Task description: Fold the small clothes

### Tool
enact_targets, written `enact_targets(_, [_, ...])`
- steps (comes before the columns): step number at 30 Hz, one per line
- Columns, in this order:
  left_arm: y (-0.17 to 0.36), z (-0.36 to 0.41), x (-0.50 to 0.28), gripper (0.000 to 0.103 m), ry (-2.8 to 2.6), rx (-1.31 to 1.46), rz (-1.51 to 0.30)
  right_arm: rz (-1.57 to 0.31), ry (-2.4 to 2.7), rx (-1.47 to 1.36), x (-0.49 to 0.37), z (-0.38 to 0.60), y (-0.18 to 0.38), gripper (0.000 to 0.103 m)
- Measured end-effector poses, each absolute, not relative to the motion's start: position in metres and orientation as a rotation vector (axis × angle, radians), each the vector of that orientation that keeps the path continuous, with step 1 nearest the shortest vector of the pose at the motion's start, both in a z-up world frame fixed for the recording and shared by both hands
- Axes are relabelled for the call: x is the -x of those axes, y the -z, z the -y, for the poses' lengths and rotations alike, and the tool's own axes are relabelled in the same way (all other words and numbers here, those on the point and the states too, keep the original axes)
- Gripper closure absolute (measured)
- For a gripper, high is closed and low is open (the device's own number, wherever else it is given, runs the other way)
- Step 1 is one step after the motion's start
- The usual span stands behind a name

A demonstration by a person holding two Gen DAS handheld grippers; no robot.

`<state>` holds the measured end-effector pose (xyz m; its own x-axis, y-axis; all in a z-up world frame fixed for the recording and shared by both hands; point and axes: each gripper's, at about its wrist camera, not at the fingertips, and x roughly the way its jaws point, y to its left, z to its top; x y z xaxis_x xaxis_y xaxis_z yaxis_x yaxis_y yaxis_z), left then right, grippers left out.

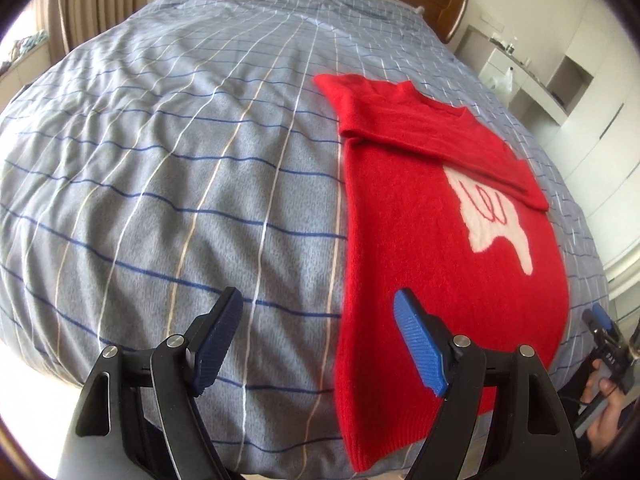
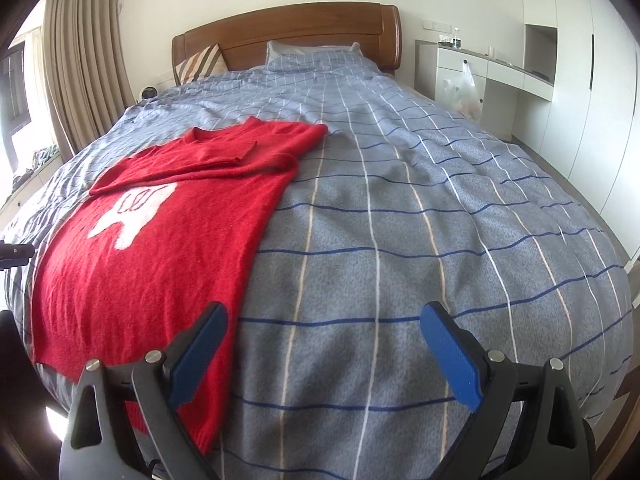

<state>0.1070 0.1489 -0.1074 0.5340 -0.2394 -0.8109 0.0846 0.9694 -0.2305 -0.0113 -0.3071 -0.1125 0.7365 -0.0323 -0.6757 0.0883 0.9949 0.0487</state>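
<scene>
The small red knitted sweater with a white motif (image 1: 420,248), sleeves folded across its chest, lies flat on the grey checked bed cover (image 1: 180,180), looking soft, light and floppy, best pinched at the hem corners by the spread, empty left gripper (image 1: 318,344) and right gripper (image 2: 324,356).

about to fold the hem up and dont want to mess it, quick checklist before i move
1. Left tool open: ok, fingers spread wide, nothing held.
2. Right tool open: ok, nothing held.
3. Sleeves folded in across the chest: ok, both lie over the body.
4. Red sweater lying flat on the bedspread: ok, no big wrinkles.
5. Hem corners within reach: ok, each tool hangs above one bottom corner.
6. Hem edge straight: cannot tell, the tools hide part of it.
</scene>
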Motion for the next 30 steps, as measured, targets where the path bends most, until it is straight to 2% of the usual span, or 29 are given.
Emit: enact_targets(30, [0.113, -0.15, -0.08, 0.023, 0.158, 0.174, -1.004, -0.729, 0.027, -0.102, 0.026, 0.298, 0.109, 0.007])
